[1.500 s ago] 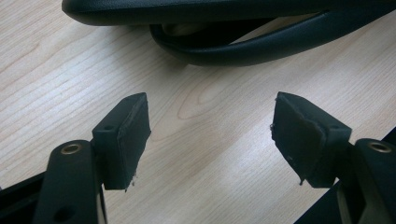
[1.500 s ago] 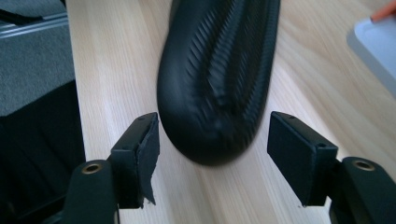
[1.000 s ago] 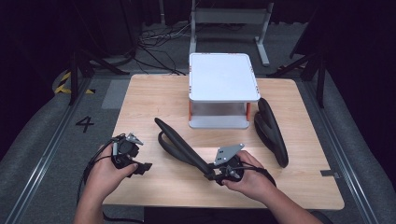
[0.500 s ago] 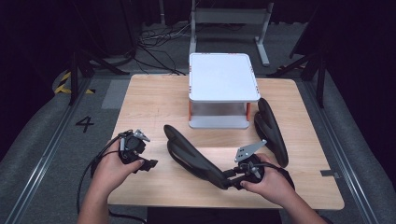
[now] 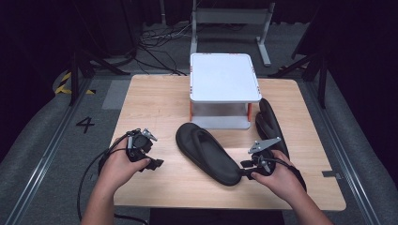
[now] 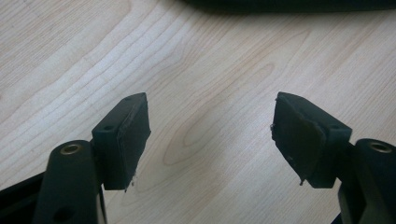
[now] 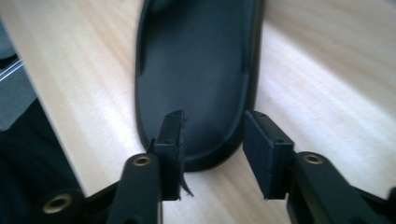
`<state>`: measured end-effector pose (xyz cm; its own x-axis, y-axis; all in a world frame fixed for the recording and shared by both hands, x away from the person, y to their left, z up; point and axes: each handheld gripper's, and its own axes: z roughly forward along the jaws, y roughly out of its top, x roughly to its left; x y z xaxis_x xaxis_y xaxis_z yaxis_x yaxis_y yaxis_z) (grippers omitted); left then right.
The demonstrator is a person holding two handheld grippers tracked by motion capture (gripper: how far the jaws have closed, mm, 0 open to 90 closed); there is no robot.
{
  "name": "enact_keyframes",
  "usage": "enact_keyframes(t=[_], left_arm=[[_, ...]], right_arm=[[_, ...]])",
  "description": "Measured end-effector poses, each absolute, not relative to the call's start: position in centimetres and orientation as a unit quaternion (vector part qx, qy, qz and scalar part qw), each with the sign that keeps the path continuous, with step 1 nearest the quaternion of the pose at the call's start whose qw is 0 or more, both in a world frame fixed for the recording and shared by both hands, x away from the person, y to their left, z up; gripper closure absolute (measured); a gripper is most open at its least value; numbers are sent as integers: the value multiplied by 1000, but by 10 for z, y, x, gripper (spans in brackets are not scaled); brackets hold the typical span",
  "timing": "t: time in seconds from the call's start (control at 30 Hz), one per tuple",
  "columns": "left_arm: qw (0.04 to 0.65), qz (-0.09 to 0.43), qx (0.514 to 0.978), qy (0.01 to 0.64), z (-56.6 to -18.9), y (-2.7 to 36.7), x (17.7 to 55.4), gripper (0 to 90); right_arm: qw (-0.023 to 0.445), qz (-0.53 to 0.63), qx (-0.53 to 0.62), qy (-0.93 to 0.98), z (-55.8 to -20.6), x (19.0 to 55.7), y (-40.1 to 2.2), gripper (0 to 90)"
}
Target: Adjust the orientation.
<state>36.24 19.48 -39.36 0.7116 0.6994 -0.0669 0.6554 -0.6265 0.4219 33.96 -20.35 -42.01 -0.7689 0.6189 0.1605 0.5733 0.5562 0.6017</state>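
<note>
Currently, from my remote seat, these are my notes.

Bench: light wooden bench [image 5: 155,108] with visible grain; I see it from the high view and close up under both gripper cameras.

Near sandal: black rubber flip-flop sandal [image 5: 207,152], lying sole-down and diagonal near the middle of the bench, toe end toward the white stand, heel end toward my right hand. In the right gripper view the same sandal [image 7: 196,70] runs away from the camera, heel nearest.

Right gripper: right gripper [image 5: 248,165] sits at the sandal's heel. Its jaws have just been opening. In the right gripper view [image 7: 212,140] the heel edge lies between the two pads, one pad over the footbed, the other just outside the rim; I see a gap on the outer side, so the pads are not pressing. I read it as partly spread and released.

Left gripper: left gripper [image 5: 157,163] rests low over bare wood, left of the sandal and apart from it. Its own view [image 6: 210,135] shows the pads wide apart with nothing between them; a dark edge of the sandal crosses the top of that view.

Second sandal: another black flip-flop [image 5: 272,126] lies along the right side of the stand, partly behind my right hand.

Stand: white two-tier plastic stand with orange posts [image 5: 224,77], at the far middle of the bench.
</note>
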Motion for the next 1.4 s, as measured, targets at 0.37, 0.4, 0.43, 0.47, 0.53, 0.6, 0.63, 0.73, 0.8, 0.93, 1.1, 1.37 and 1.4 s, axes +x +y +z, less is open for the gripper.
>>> enact_keyframes(t=[0.37, 0.4, 0.43, 0.47, 0.53, 0.6, 0.63, 0.73, 0.8, 0.93, 1.1, 1.37, 1.4], left_arm=[[198, 50, 906, 372, -408, 178, 365, 366], [196, 52, 906, 373, -409, 177, 366, 370], [195, 52, 905, 375, -409, 176, 366, 378], [194, 52, 905, 376, -410, 176, 366, 385], [192, 49, 903, 382, -411, 176, 367, 399], [188, 46, 903, 385, -414, 176, 368, 406], [187, 42, 903, 384, -415, 176, 369, 403], [185, 28, 906, 380, -420, 173, 371, 378], [181, 28, 906, 381, -423, 172, 373, 375], [182, 28, 907, 379, -423, 171, 375, 379], [181, 50, 903, 386, -424, 167, 381, 424], [166, 79, 894, 408, -440, 148, 405, 677], [166, 79, 894, 408, -440, 148, 405, 682]], right_arm=[[103, 266, 351, 892, -434, 353, -208, 670], [102, 263, 351, 893, -435, 353, -207, 675], [101, 255, 350, 896, -437, 354, -207, 682], [101, 251, 350, 897, -439, 354, -206, 688], [95, 239, 349, 901, -443, 354, -204, 700], [62, 238, 346, 905, -447, 351, -200, 741], [55, 241, 342, 906, -447, 348, -198, 716], [10, 247, 327, 912, -445, 337, -191, 723], [-6, 244, 304, 921, -444, 327, -181, 724], [-6, 235, 278, 931, -441, 313, -164, 690], [-3, 261, 295, 919, -434, 317, -173, 679], [63, 288, 341, 892, -414, 324, -208, 684], [63, 288, 341, 892, -414, 324, -208, 684]])
